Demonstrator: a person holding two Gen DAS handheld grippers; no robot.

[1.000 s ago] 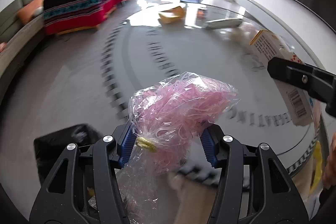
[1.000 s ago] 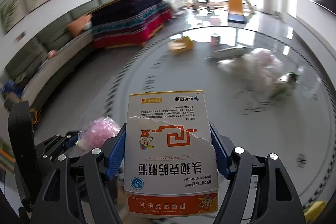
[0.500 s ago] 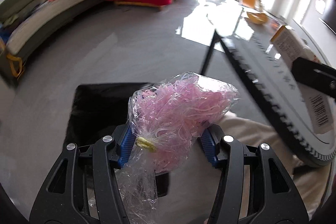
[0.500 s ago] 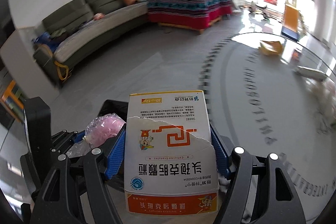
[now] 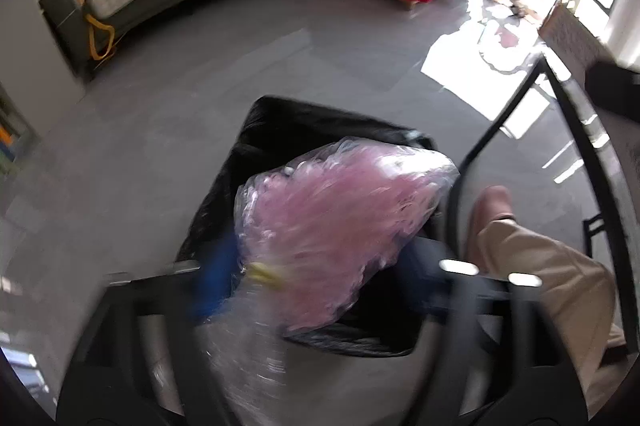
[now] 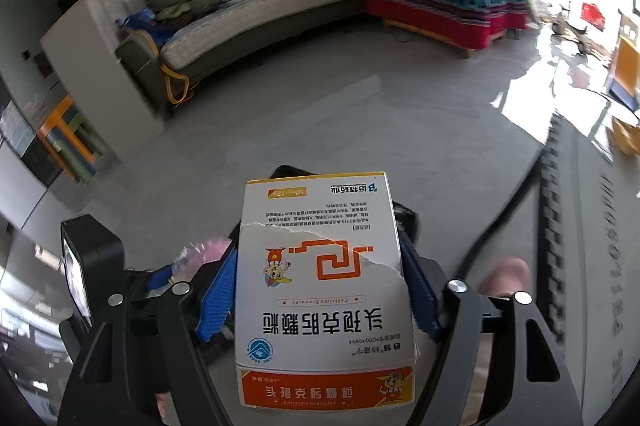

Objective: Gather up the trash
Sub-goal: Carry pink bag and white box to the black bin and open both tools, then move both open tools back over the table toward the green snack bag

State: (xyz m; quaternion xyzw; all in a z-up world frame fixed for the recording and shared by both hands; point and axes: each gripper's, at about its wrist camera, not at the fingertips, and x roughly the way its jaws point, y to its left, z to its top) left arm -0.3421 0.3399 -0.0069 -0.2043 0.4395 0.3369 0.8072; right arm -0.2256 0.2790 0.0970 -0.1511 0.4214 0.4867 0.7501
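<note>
We find the left gripper point(image 5: 320, 278) over the black-lined bin point(image 5: 280, 130); its jaws have just been opening and stand wide, the clear bag of pink strips point(image 5: 340, 226) loose between them. At the right gripper point(image 6: 320, 290), jaws have just been opening; the torn medicine box point(image 6: 324, 286) sits between blue pads point(image 6: 218, 298), bin at twelve o'clock.

Left gripper point(image 5: 320, 278) pitched down, jaws just opening wide, motion-blurred. Right gripper point(image 6: 320, 290) pitched down, jaws opening too, blue fingers point(image 6: 218, 300) spread.
</note>
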